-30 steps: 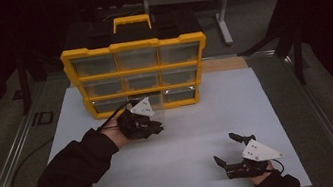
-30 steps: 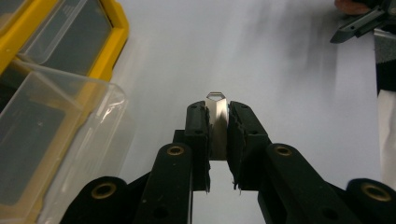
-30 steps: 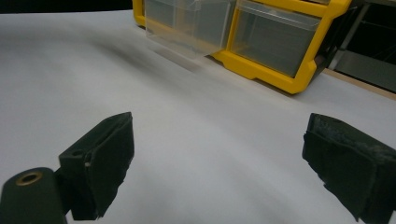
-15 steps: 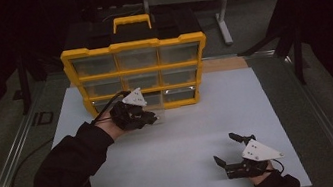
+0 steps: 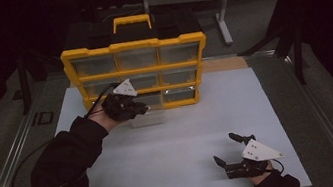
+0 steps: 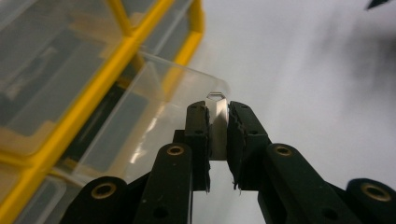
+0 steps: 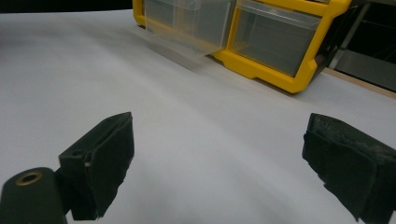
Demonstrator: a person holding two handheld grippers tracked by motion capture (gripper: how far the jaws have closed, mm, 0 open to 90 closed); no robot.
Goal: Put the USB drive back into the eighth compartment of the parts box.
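Note:
A yellow organizer (image 5: 132, 45) with clear drawers stands at the back of the white table (image 5: 176, 137). Its bottom-middle drawer (image 5: 152, 118) sticks partway out onto the table. My left gripper (image 5: 143, 110) is at that drawer's front. In the left gripper view my left gripper (image 6: 217, 109) is shut on the drawer's clear front tab (image 6: 215, 99), with the drawer (image 6: 154, 107) and the yellow frame (image 6: 70, 121) to its left. My right gripper (image 5: 225, 148) rests open near the table's front edge with nothing between its pads (image 7: 219, 130). It faces the organizer (image 7: 261, 67) and the drawer (image 7: 182, 39).
A black cable (image 5: 24, 166) trails off the table's left side. A metal stand (image 5: 222, 13) is behind the organizer at the right. A wooden strip (image 5: 223, 64) lies beside the organizer's right end. Dark floor surrounds the table.
My left gripper has moved up the picture toward the organizer, still shut on the drawer's tab, and the drawer has slid with it. The right gripper has stayed put.

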